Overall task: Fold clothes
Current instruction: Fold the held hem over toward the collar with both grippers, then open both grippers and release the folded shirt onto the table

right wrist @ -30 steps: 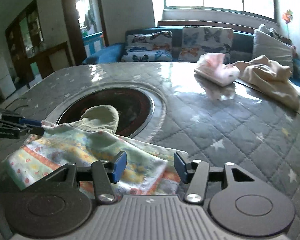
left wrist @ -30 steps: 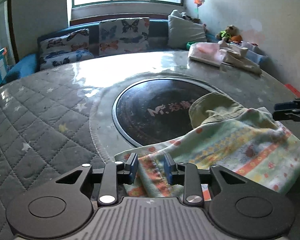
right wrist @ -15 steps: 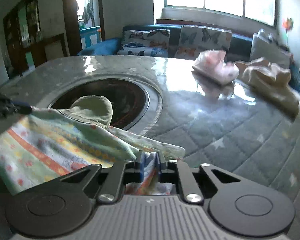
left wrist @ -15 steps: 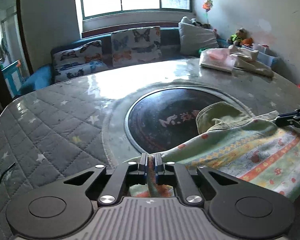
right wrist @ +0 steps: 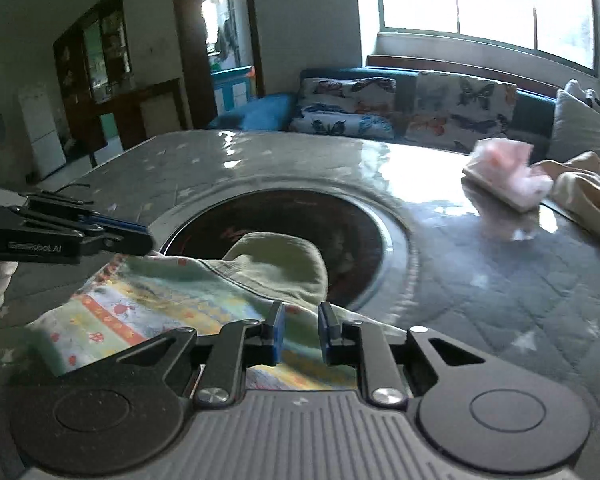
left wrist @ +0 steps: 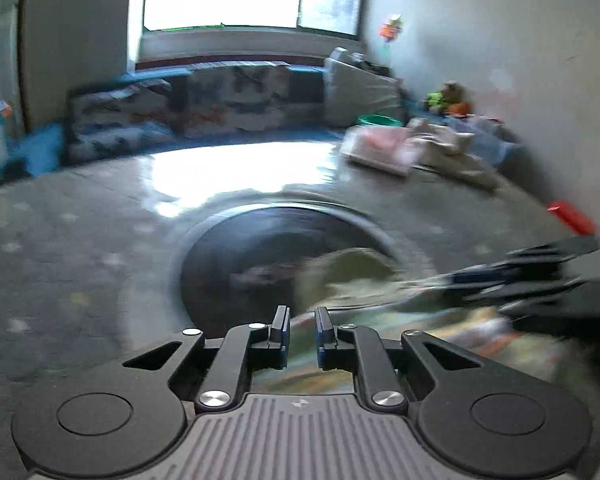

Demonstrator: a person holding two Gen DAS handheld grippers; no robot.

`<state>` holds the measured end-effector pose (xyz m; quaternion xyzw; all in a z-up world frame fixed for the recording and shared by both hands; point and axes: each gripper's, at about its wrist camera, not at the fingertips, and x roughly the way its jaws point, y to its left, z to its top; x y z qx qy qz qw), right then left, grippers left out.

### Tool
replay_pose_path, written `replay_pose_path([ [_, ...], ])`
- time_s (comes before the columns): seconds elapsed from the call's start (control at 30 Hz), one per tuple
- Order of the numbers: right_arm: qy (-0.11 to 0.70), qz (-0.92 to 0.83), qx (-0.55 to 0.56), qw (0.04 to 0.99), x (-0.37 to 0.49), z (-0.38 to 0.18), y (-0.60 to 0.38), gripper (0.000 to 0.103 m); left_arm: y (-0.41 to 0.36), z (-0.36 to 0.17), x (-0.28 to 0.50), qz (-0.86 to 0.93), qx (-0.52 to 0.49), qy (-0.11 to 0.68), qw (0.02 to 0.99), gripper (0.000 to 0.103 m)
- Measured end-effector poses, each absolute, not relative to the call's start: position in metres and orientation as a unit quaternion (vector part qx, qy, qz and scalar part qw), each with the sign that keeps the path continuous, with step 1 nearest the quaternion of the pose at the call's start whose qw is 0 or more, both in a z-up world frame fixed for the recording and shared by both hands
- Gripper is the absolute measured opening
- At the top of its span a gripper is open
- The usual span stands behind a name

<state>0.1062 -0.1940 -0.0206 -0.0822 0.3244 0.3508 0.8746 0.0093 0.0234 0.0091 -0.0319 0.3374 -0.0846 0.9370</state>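
Both claws, clamped on the cloth 0.5 s ago, now parted w/ a narrow gap: left claw (left wrist: pixel 302 334) & right claw (right wrist: pixel 301 330) hold nothing. Patterned garment (right wrist: pixel 148 304) lies on tabletop (right wrist: pixel 480 280), partly over the dark round inset (right wrist: pixel 300 216). Prob. a fold just released

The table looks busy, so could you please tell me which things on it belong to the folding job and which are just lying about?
In the job:
- patterned cloth
- green garment
- left gripper, open
- right gripper, open

Lying about:
- pink bundle
- cream garment
- butterfly cushions
- stuffed toy
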Motion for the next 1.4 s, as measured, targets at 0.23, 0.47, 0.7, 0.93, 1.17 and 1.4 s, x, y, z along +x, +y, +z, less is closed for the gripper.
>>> replay_pose_path([
  [0.23,0.344,0.347,-0.092,0.867,0.118,-0.042,-0.177,0.021,0.001,-0.015,0.05,-0.104,-0.057,0.376,0.919,0.014],
  [0.47,0.335,0.357,-0.089,0.868,0.11,-0.032,-0.188,0.025,0.007,-0.02,0.057,-0.095,-0.088,0.377,0.917,0.017],
  [0.7,0.33,0.389,-0.107,0.853,0.08,-0.03,-0.187,0.03,-0.005,-0.001,0.017,-0.12,-0.062,0.35,0.927,0.021],
  [0.93,0.314,0.387,-0.097,0.862,0.065,-0.024,-0.196,0.031,-0.023,0.0,-0.031,-0.133,-0.031,0.337,0.931,0.021],
  [1.17,0.294,0.402,-0.126,0.858,0.032,-0.029,-0.193,0.042,-0.029,-0.013,-0.059,-0.118,-0.041,0.343,0.931,0.021],
  [1.4,0.262,0.399,-0.161,0.864,0.008,-0.037,-0.195,0.051,-0.028,-0.024,-0.075,-0.098,-0.049,0.336,0.935,0.024],
])
